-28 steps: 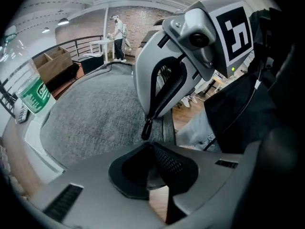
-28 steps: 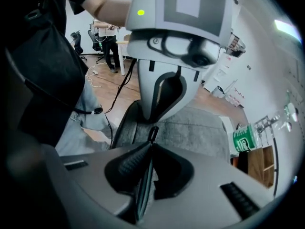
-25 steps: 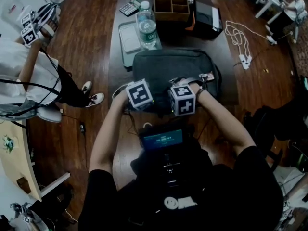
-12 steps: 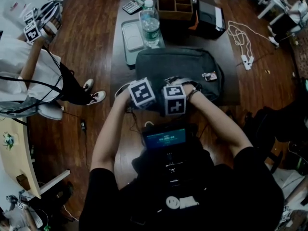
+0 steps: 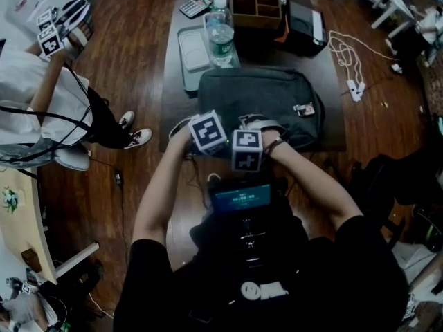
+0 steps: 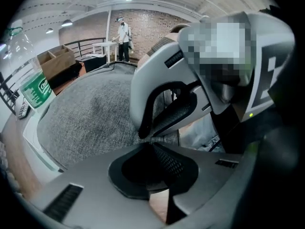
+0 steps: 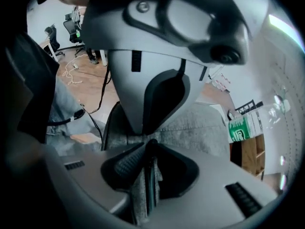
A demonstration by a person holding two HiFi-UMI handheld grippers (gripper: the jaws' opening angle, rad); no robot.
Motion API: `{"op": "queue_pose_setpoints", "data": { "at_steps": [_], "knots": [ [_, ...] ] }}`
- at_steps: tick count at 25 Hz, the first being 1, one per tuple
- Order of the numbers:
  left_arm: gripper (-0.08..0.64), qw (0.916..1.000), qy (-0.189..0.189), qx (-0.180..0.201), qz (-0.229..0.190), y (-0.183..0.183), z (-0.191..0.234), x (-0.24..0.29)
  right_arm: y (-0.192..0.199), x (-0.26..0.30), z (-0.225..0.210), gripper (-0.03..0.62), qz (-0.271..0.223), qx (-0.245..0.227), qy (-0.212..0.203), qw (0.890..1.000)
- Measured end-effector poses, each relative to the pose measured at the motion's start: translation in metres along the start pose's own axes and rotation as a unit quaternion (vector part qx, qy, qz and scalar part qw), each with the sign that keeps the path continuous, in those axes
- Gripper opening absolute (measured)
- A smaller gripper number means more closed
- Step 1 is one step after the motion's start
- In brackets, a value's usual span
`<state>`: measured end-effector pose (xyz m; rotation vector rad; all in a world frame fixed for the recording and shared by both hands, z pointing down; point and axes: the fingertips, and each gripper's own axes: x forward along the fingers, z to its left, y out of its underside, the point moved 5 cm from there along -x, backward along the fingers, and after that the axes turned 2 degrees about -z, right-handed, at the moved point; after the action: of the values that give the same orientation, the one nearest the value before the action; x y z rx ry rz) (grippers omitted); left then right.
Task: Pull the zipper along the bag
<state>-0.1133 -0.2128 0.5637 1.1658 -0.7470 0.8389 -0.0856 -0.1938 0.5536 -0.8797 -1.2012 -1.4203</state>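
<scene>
A grey bag (image 5: 259,99) lies flat on the dark table (image 5: 332,126). Both grippers sit at its near edge, pointing at each other, with their marker cubes almost touching. My left gripper (image 5: 221,142) has its tips closed together on the bag's edge (image 6: 164,140), and grey fabric (image 6: 90,109) spreads beyond it. My right gripper (image 5: 234,147) is closing its jaws, and a fold of grey fabric with the dark zipper line (image 7: 145,190) is pinched between its pads (image 7: 126,163). The other gripper's white body fills the top of each gripper view.
At the back of the table stand a water bottle (image 5: 220,30), a grey tray (image 5: 194,50), a wooden organizer box (image 5: 257,5) and a black box (image 5: 304,26). A white cable with a power strip (image 5: 349,64) lies on the floor to the right. Another person (image 5: 48,95) stands at the left.
The right gripper has slid left along the bag's near edge toward the left gripper. The gap between the two cubes has closed.
</scene>
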Motion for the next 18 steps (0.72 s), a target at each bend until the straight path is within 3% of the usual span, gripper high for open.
{"op": "queue_pose_setpoints", "data": {
  "at_steps": [4,10,14,18],
  "knots": [
    [0.021,1.0,0.007,0.002,0.003,0.001,-0.001,-0.003,0.004,-0.011,-0.003,0.055,-0.038,0.047,-0.013,0.998],
    [0.021,0.9997,0.011,0.021,-0.011,-0.005,-0.002,-0.007,0.014,-0.026,-0.007,0.055,-0.097,0.078,-0.029,0.992],
    [0.021,0.9995,0.014,0.029,-0.002,-0.008,-0.005,-0.006,0.02,-0.028,-0.006,0.054,-0.106,0.084,-0.036,0.99],
    [0.022,0.9988,0.007,0.041,-0.025,-0.025,-0.005,-0.006,0.026,-0.03,-0.01,0.054,-0.127,0.101,-0.063,0.985]
  ]
}}
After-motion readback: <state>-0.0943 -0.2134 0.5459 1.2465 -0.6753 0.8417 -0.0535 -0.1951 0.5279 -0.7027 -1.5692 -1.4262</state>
